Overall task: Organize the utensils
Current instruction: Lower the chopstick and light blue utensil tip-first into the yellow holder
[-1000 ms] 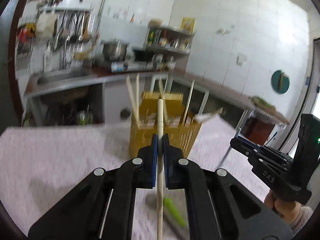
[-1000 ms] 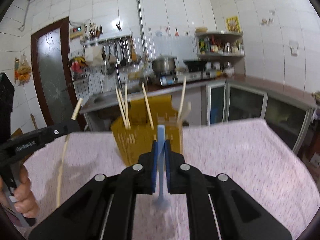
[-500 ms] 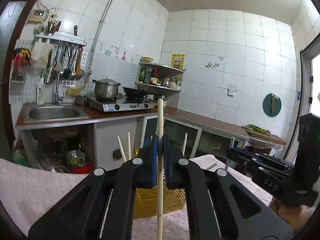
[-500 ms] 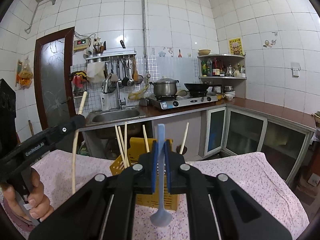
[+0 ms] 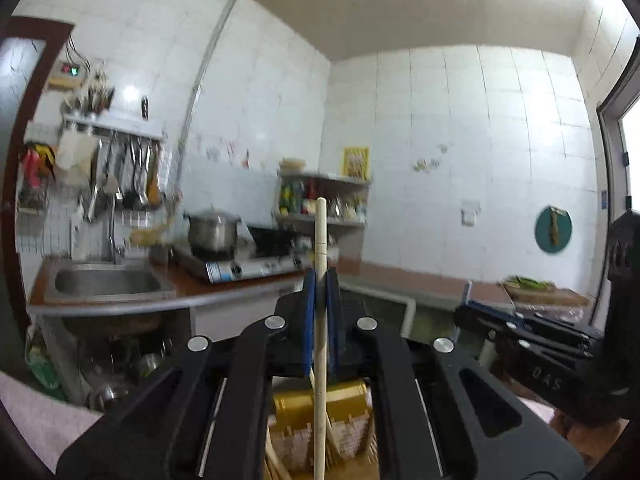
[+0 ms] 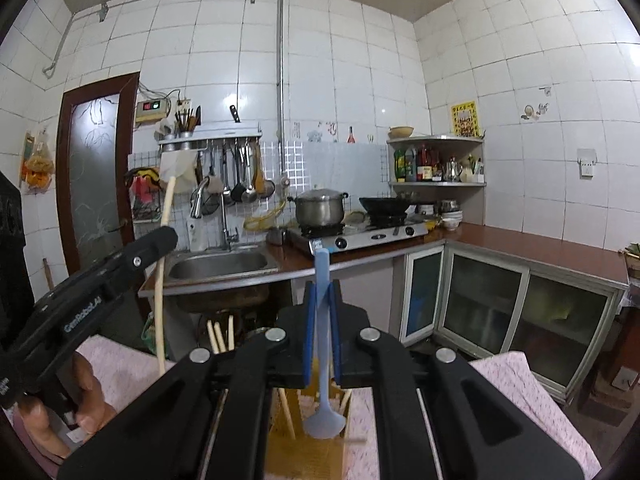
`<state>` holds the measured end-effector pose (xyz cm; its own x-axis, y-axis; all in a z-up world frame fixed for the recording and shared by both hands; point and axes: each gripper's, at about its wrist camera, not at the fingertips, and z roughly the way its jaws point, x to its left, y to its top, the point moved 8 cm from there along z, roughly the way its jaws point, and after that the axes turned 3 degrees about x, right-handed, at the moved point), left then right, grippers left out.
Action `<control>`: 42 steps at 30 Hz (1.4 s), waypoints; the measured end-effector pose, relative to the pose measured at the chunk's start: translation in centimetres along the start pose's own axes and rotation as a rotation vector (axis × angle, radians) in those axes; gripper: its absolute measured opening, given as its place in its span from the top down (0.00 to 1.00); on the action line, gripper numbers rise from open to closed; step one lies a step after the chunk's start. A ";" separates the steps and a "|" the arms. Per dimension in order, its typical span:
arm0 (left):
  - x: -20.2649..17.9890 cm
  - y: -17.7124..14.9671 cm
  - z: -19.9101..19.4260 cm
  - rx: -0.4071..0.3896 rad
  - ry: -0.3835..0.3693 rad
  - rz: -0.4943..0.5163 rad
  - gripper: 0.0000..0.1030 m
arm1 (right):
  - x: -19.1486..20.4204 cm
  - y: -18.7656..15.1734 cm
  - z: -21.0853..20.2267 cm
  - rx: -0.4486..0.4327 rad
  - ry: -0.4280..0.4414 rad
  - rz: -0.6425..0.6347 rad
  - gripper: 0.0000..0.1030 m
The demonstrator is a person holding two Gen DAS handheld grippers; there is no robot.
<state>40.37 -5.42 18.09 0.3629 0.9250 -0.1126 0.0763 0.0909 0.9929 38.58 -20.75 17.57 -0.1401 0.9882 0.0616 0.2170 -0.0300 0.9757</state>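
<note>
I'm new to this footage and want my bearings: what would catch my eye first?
Front and centre, the left tongs grip an upright wooden chopstick, and the right tongs grip a pale blue spoon hanging bowl-down. Just below both, on the pink tablecloth, stands a yellow utensil basket with more chopsticks. Behind is a white-tiled kitchen with sink and stove.

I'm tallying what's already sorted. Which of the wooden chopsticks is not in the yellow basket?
The chopstick clamped upright in the left tongs; the other chopsticks stand in the yellow basket.
</note>
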 end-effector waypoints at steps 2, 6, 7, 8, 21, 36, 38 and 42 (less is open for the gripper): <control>0.0 0.7 0.8 -0.035 -0.017 -0.007 0.96 | 0.0 0.6 0.6 -0.003 0.000 0.001 0.93; -0.1 0.4 2.0 -0.087 -0.017 0.005 0.96 | -0.1 0.2 1.7 0.001 0.005 0.005 0.93; -0.2 -0.1 2.4 -0.090 -0.011 0.013 0.96 | -0.1 -0.2 2.0 0.006 0.005 0.004 0.93; -0.2 -0.5 2.6 -0.092 -0.003 0.016 0.96 | -0.1 -0.4 2.3 0.010 0.006 0.005 0.93; 1.8 -6.9 4.7 -0.006 0.042 0.003 0.96 | -0.3 -4.4 4.7 0.079 0.000 -0.005 0.93; 2.2 -6.7 2.7 -0.016 0.024 0.015 0.96 | 0.2 -8.3 6.7 0.160 0.003 -0.026 0.93; 2.3 -6.3 3.1 -0.027 0.028 0.010 0.96 | 0.2 -8.8 6.8 0.166 0.006 -0.021 0.93; 1.6 -5.7 4.4 -0.034 0.015 0.040 0.96 | 0.4 -9.3 6.8 0.171 0.007 -0.025 0.93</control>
<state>44.58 -6.08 12.04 0.3515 0.9334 -0.0725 0.0302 0.0660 0.9974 43.10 -19.06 7.09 -0.1540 0.9873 0.0399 0.3741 0.0209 0.9271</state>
